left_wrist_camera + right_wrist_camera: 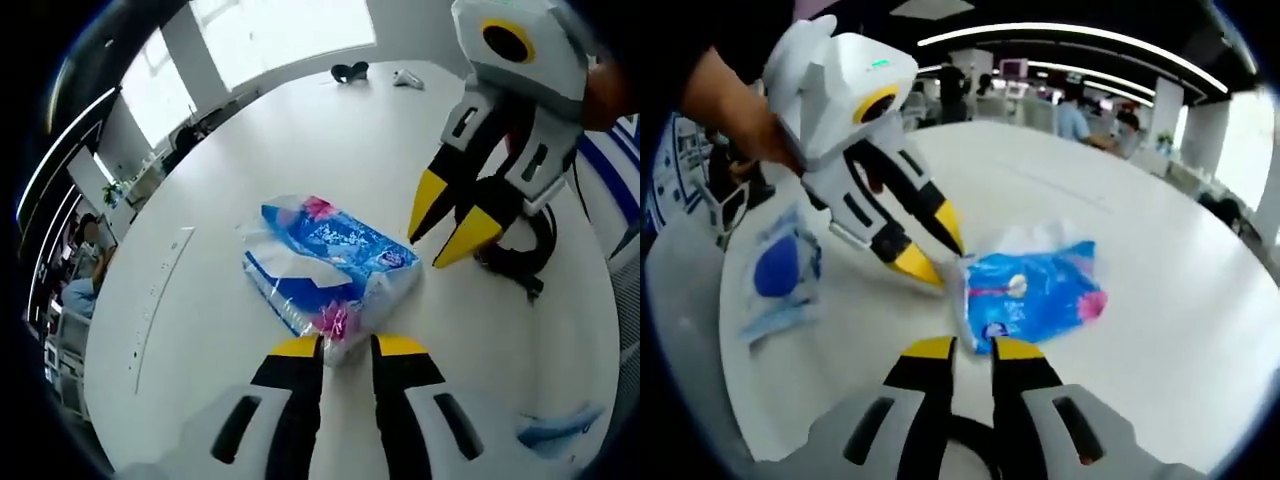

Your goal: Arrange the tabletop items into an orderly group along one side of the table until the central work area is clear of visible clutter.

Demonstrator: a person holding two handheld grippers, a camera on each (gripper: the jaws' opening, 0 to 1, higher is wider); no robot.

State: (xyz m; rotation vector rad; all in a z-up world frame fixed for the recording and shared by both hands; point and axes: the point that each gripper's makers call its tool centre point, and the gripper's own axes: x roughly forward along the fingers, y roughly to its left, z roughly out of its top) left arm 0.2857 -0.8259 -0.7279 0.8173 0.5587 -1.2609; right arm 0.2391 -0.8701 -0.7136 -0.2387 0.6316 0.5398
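A: Left gripper is pinching the tissue pack at its corner, mid-table. Right gripper, jaws narrow, is gripping nothing.

B: Risk: thin wrapper's slipping or tearing if dragged.

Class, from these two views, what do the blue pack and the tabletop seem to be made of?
Blue pack: thin glossy plastic film, probably; it crinkles and glints, with printed colours.
Tabletop: smooth white, faintly reflective surface, perhaps laminate; the exact material is unclear.

A broad white counter sits beneath long ceiling light strips; bright windows line one wall, with people at desks beyond.
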